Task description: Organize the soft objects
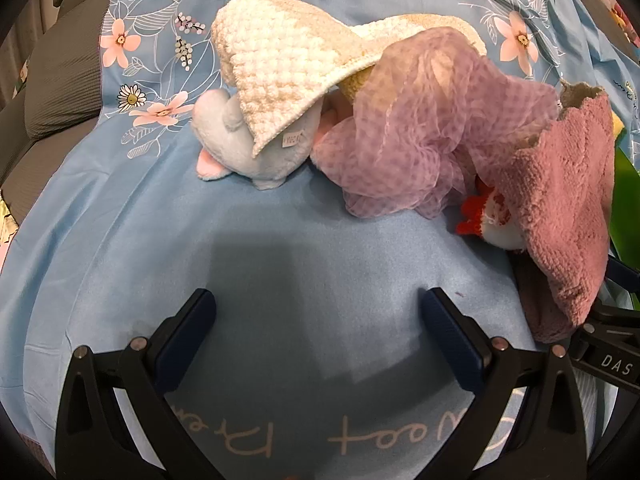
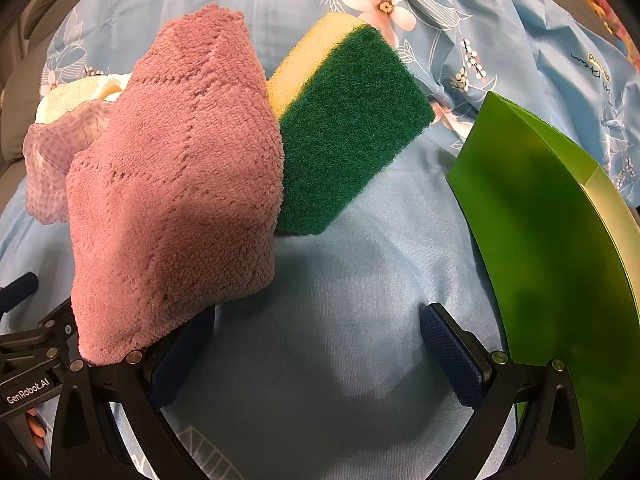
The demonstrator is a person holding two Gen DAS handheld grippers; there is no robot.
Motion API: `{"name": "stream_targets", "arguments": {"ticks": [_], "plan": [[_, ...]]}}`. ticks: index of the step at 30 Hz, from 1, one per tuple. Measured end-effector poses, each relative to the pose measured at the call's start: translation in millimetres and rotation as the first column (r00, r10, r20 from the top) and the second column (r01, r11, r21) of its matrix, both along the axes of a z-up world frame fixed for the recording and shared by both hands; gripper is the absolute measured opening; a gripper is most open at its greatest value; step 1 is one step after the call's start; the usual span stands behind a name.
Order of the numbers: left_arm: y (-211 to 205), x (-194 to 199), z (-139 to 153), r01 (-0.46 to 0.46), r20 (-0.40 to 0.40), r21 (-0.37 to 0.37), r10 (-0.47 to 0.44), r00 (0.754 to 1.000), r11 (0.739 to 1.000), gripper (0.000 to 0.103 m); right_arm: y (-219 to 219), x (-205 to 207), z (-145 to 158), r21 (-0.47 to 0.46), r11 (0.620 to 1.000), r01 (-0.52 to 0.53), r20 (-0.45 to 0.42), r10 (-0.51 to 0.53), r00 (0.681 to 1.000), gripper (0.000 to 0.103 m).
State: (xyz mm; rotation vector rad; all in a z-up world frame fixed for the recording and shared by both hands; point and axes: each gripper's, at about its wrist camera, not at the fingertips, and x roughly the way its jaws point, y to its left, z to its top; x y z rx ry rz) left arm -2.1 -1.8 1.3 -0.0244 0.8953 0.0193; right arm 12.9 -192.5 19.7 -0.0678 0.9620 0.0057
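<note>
- Your left gripper (image 1: pixel 316 336) is spread wide over bare blue bedsheet (image 1: pixel 120 240), holding nothing.
- Your right gripper (image 2: pixel 316 344) is wide too; the pink towel (image 2: pixel 176 176) drapes onto its left finger.
- Green sponge (image 2: pixel 344 136) sits just beyond.
- Red-and-white toy (image 1: pixel 492 220), maybe a chicken, is mostly hidden under the towel.

Blue plush toy (image 1: pixel 256 152): upper part hidden under cream knit cloth (image 1: pixel 288 76); label print too small to read.
Red-and-white knit item (image 1: pixel 492 220): mostly hidden by pink towel (image 1: pixel 568 200); identity unclear.
Sponge (image 2: pixel 344 136): left edge hidden behind pink towel.
Green container (image 2: pixel 560 248): cut off by right picture edge.
Bedsheet (image 1: pixel 280 264): lettering cut off at bottom edge.
</note>
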Motion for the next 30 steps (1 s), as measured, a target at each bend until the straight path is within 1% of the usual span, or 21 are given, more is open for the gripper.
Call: {"name": "stream_targets", "arguments": {"ticks": [23, 30], "plan": [[-2.1, -0.1, -0.9, 0.000, -0.002, -0.001, 0.000, 1.000, 1.000, 0.102, 0.0, 0.0, 0.0, 0.000, 1.000, 0.000, 0.000, 0.000, 1.000, 0.103], [3.1, 0.2, -1.3, -0.003, -0.008, -0.007, 0.003, 1.000, 1.000, 0.102, 0.0, 0.0, 0.0, 0.000, 1.000, 0.000, 0.000, 0.000, 1.000, 0.103]]}}
